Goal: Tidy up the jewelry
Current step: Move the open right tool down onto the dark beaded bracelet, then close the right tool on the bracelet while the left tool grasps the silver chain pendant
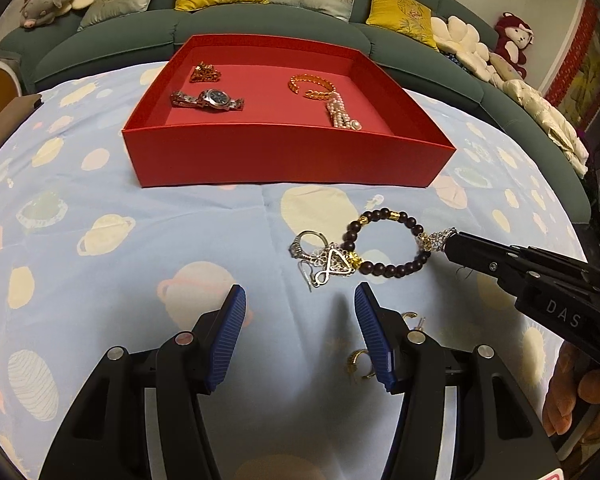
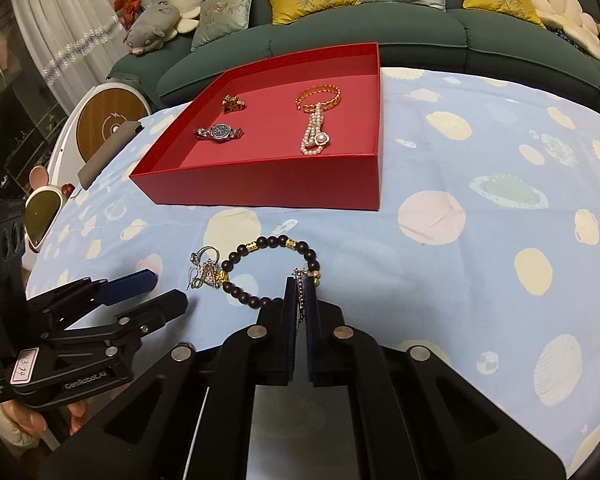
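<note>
Right gripper [image 2: 300,280] jaws clamped on silver filigree earring [image 1: 440,239], touching dark bead bracelet [image 1: 384,246] on planet-print cloth [image 1: 140,240]. Left gripper [image 1: 298,328] jaws stood apart, empty, above cloth. Silver jewelry cluster [image 1: 320,260] lay against bracelet. Red tray [image 1: 288,160] beyond held watch [image 1: 216,98], gold bangle [image 1: 312,86], pearl strand [image 1: 342,116].

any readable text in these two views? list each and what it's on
"DAS": white letters on the side of the right gripper, cut off by the frame edge.
"GenRobot.AI": on the body of the left gripper.
"3 14": handwritten on a white tag on the left gripper; uncertain.
Small white print beside that tag: too small to read.
Watch dial: too small to read.
</note>
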Tool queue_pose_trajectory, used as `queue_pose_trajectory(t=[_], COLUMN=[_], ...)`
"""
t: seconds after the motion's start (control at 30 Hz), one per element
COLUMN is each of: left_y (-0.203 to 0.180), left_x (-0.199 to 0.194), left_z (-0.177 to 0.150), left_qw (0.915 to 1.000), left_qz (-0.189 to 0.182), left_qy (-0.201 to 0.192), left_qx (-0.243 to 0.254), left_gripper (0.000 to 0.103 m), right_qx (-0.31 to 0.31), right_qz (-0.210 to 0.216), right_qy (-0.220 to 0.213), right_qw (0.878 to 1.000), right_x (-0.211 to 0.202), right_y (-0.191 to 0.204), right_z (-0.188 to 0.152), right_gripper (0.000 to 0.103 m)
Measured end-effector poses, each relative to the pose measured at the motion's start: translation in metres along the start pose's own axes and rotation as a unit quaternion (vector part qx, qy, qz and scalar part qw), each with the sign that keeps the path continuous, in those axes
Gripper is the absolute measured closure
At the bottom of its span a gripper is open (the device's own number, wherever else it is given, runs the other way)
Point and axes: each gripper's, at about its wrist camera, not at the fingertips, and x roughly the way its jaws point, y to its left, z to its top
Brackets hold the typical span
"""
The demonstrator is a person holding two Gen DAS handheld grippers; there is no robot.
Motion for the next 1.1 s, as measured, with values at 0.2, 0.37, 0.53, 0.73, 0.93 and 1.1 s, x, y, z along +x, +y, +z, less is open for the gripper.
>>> queue_pose_trajectory(t=[0.2, 0.37, 0.53, 0.73, 0.93, 1.1], left_y=[-0.014, -0.02, -0.022, -0.024, -0.027, -0.023], left_x=[0.006, 0.013, 0.015, 0.007, -0.014, -0.037], left_z=[0.002, 0.004, 0.005, 0.004, 0.003, 0.007], left_qw=[0.9996, 0.9987, 0.998, 0.9973, 0.9962, 0.9951], left_qz=[-0.004, 0.0, 0.0, -0.009, -0.03, -0.047], left_qy=[-0.015, -0.028, -0.037, -0.045, -0.058, -0.072], left_qx=[0.025, 0.041, 0.051, 0.058, 0.057, 0.049], left_gripper=[0.055, 0.076, 0.092, 0.098, 0.099, 0.101], right_qx=[0.006, 0.013, 0.022, 0.019, 0.017, 0.018], right_qz=[0.007, 0.014, 0.015, 0.013, 0.012, 0.015], right_qy=[-0.009, -0.016, -0.016, -0.02, -0.032, -0.042], right_qw=[1.0, 1.0, 1.0, 1.0, 0.999, 0.999], right_x=[-0.015, -0.023, -0.025, -0.026, -0.032, -0.037], right_y=[-0.002, -0.004, -0.009, -0.007, -0.004, -0.001], right_z=[-0.006, -0.008, -0.008, -0.007, -0.002, 0.004], right_gripper=[0.1, 0.1, 0.1, 0.1, 0.1, 0.1])
